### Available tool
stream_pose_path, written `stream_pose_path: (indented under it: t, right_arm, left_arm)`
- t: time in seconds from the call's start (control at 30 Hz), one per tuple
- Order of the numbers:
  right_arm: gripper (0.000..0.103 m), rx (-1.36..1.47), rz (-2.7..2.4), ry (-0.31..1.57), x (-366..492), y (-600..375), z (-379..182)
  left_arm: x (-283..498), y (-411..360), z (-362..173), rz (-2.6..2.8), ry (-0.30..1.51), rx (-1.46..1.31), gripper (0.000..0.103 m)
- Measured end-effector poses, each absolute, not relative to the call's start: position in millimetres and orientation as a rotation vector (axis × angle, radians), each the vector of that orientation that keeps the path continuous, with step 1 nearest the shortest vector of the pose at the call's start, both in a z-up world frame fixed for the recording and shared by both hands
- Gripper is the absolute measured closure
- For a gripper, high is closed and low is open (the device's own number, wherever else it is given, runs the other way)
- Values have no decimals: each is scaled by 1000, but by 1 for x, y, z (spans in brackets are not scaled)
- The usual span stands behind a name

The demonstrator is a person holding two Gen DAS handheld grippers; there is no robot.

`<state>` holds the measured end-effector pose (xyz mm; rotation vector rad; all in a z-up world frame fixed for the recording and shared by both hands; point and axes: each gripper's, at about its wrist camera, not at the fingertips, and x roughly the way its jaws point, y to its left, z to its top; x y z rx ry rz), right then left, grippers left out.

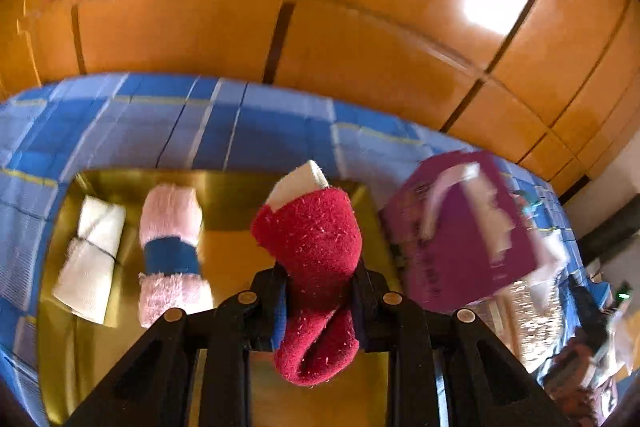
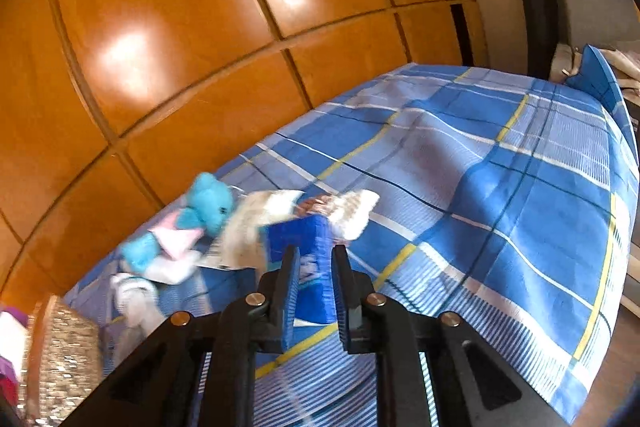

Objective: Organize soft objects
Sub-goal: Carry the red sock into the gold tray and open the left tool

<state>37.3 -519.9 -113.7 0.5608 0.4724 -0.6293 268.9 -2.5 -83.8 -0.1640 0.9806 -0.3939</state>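
Two rolls already lie side by side in the shiny gold tray [image 1: 224, 187] on the blue plaid bed [image 1: 248, 131]: a white folded cloth roll [image 1: 90, 259] at lower left of the left wrist frame and a pink fluffy roll with a blue band [image 1: 172, 251] next to it. Your left tool [image 1: 320, 291] is clamped on the red fuzzy sock with a white toe [image 1: 316, 247], which hangs over the tray's bare right part, its long axis running up the frame like theirs. Your right tool [image 2: 314, 275] pinches a blue-and-white folded cloth [image 2: 304, 239], lifted near the turquoise plush toy [image 2: 208, 207] at centre left.
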Motion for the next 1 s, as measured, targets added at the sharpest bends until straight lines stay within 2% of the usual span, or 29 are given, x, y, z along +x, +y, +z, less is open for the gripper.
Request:
stream_pose_path:
  t: [0.13,0.47,0.63,0.67,0.7,0.73,0.8,0.87,1.0]
  right_arm:
    - [89,523,-573,444,39,-503,-88]
    - [89,469,-442,350,44,-451,-22]
    - [89,427,-358,293,45,-417,13]
    - [89,418,-339,281,46,-409,19]
    - [89,415,-326,273,47,-404,23]
    - [89,415,-316,267,48,-400,28]
    - [89,418,-299,260,49,-393,35]
    - [89,423,-287,257,50,-387,41]
    - [89,421,-217,257,57,-367,54]
  left_arm:
    - [279,3,-112,-364,1033,-169,77]
    - [297,6,-138,-320,1063,-139,77]
    - [303,8,-144,-305,1069,-148,71]
    - [303,8,-144,-306,1071,-147,64]
    - [302,8,-144,-310,1072,-154,52]
    - [299,9,-141,-320,1066,-170,44]
    - [291,13,-134,-319,1040,-204,18]
    - [285,18,-128,-310,1031,-226,10]
    - [266,23,-120,-297,1027,-212,8]
